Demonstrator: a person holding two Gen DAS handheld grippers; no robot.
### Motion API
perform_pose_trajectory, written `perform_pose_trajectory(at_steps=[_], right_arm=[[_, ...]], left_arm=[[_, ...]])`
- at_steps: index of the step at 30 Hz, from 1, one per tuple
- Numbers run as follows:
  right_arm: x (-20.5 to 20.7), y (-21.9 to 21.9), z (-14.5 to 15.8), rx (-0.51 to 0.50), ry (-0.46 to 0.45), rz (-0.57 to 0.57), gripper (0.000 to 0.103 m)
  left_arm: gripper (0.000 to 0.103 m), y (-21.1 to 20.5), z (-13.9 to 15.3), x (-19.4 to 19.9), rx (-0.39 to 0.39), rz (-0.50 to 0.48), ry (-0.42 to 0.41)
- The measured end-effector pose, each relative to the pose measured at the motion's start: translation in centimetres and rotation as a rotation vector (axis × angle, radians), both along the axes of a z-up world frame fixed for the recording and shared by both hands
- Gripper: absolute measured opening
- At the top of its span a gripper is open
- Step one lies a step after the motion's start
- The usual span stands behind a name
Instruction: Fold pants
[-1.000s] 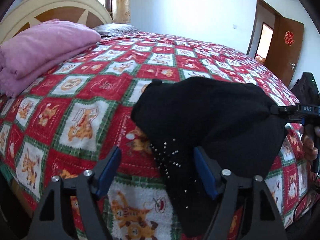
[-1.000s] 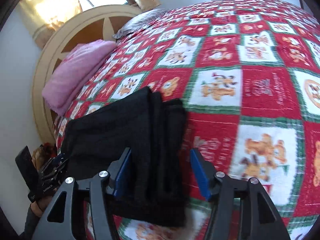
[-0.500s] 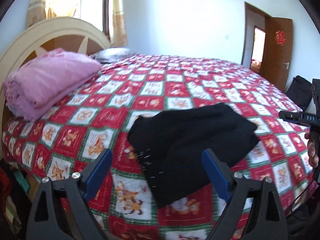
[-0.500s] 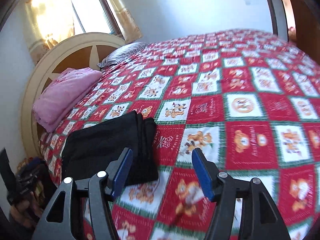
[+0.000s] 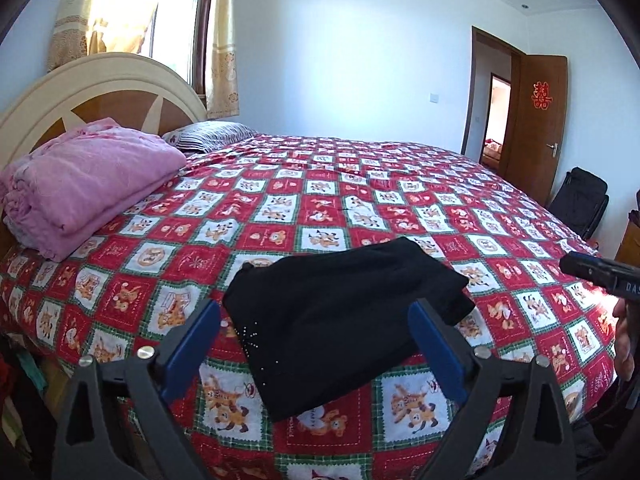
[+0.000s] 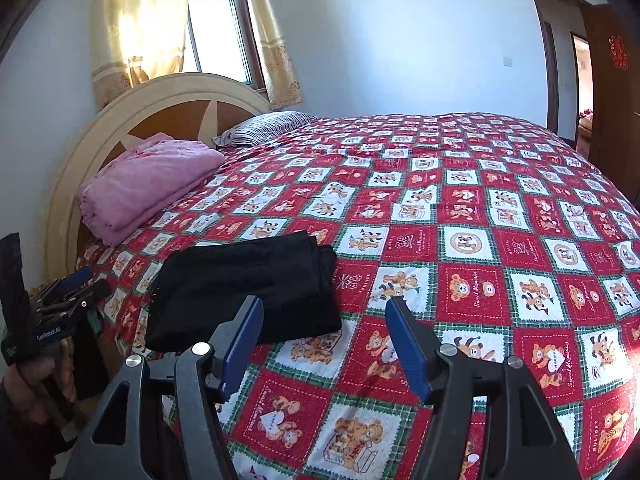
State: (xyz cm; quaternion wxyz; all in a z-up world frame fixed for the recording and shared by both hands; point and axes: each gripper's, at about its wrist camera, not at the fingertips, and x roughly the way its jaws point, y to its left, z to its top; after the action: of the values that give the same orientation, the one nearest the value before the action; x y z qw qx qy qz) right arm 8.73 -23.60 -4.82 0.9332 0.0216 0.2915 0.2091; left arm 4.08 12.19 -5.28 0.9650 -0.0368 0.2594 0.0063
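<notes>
Red-and-white checked bedspread (image 5: 360, 200) fills both views, with the folded black pants (image 5: 340, 312) lower centre, farther off than before. Left gripper (image 5: 314, 340), just widened, stands wide and empty above them; right gripper (image 6: 324, 340), half-spread and empty, has pulled back rightward.

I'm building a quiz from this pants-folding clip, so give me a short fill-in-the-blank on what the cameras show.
1. The folded pants are coloured ____.
2. The folded blanket by the headboard is ____.
3. The left gripper and right gripper both hold ____.
4. The door stands ____.

Missing words: black; pink; nothing; open
</notes>
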Motion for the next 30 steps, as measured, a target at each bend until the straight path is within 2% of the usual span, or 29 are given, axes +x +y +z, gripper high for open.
perform_pose_trajectory(at_steps=[25,30], right_arm=[[-1.7,1.2,0.9,-0.011,-0.036,0.025,0.068],[-1.8,1.2,1.0,-0.007,-0.043,0.021,0.068]], left_arm=[[0.099,-0.4,-0.1,-0.2,-0.016,0.008,0.004],[0.103,-0.3,-0.2,-0.2,-0.021,0.009,0.008]])
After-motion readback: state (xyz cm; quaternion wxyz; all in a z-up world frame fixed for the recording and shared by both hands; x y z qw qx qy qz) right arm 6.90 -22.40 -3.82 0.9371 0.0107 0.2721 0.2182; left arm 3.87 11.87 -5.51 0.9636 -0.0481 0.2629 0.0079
